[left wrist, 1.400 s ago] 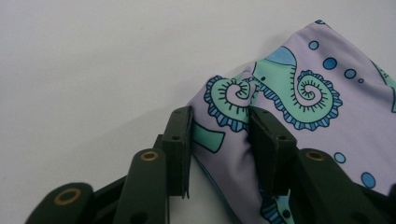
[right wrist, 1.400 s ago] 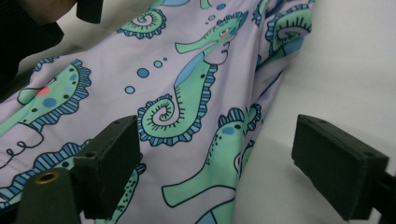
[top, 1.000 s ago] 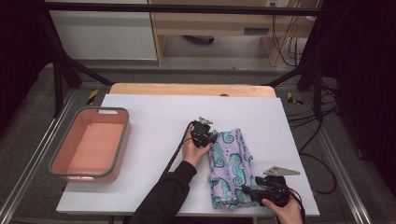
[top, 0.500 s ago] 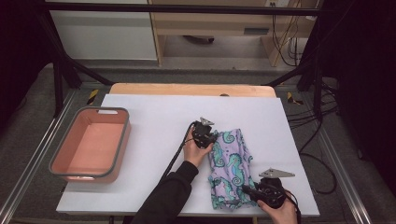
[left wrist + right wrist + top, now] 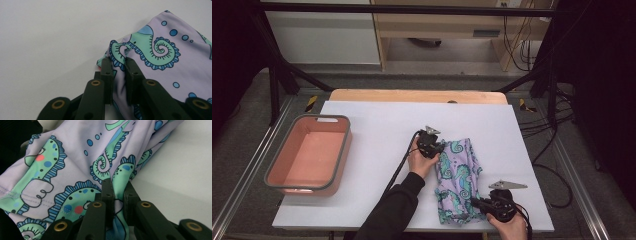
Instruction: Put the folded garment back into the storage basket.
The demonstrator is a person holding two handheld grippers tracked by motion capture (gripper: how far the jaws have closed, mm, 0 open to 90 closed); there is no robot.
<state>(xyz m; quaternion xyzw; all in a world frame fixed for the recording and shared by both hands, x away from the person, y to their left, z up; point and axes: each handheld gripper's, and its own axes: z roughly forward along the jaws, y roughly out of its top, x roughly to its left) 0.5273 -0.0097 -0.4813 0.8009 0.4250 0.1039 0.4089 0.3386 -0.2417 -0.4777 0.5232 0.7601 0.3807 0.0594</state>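
Note:
A lilac cloth (image 5: 457, 172) printed with green-blue seahorses lies folded on the white table, right of centre. My left gripper (image 5: 438, 150) sits at the cloth's far left edge. Its jaws, which have tightened a little, are shut on a bunched fold of the cloth (image 5: 140, 40), pinched at the left gripper (image 5: 119, 60) tips. My right gripper (image 5: 476, 202) is at the cloth's near right corner. Its jaws have just been closing with the cloth (image 5: 75, 152) between them, and the right gripper (image 5: 118, 185) now pinches a fold.
A pink basin with a grey rim (image 5: 343, 145) stands at the table's left side. The white table top (image 5: 377, 125) stretches between basin and cloth. Cables (image 5: 557, 175) hang off the right edge, and black frame bars run along both sides.
The right hand has edged a little left toward the cloth's near corner. The left hand and the cloth have stayed put.

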